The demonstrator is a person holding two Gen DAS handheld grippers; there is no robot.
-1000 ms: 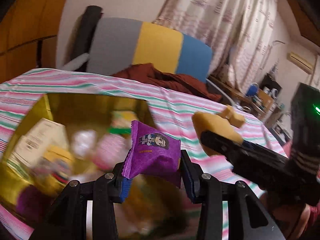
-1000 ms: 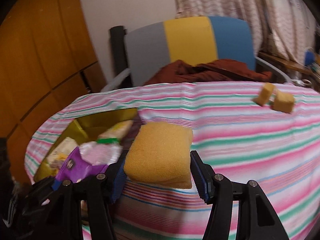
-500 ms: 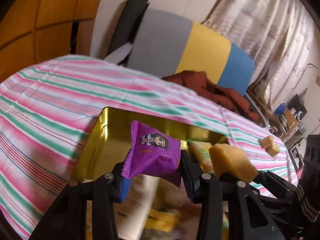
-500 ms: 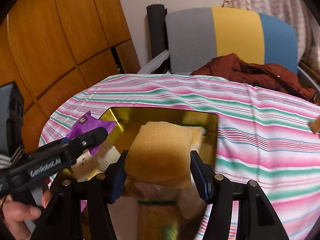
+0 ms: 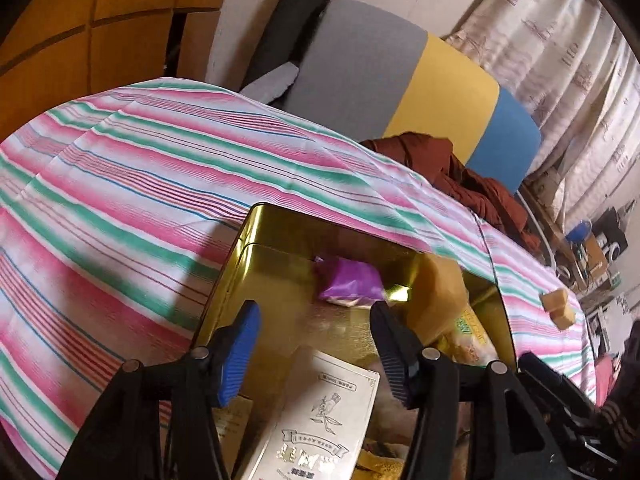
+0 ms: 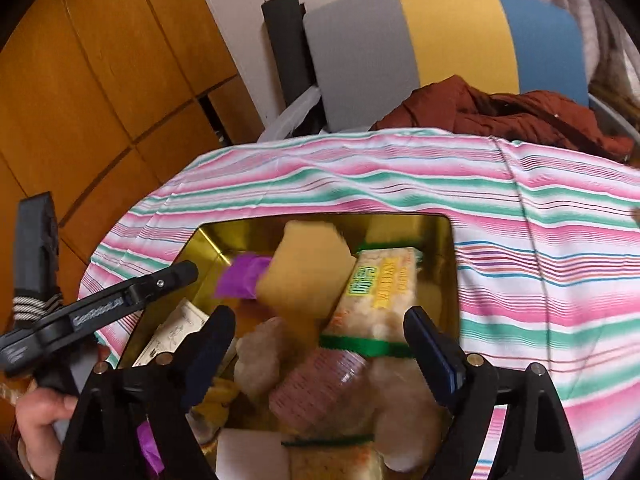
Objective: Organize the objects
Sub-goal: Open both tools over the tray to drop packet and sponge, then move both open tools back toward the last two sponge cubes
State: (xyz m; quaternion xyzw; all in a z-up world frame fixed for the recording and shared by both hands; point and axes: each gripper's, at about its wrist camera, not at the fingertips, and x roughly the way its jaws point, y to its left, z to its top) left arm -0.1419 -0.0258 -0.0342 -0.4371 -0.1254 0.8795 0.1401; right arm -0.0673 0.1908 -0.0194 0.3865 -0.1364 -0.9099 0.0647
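Both my left fingers (image 5: 314,344) and right fingers (image 6: 320,344) are spread apart, gripping nothing. The sponge (image 6: 306,270) and purple packet (image 5: 350,282) sit loose in the gold tin (image 5: 224,292) near the table's left edge. The sponge leans on the heap; I may knock it out when withdrawing.

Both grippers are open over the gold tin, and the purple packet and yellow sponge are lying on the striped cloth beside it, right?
Not quite. The purple packet and yellow sponge are inside the gold tin, not on the cloth, as the right wrist view shows. The left gripper and right gripper are indeed open over it.
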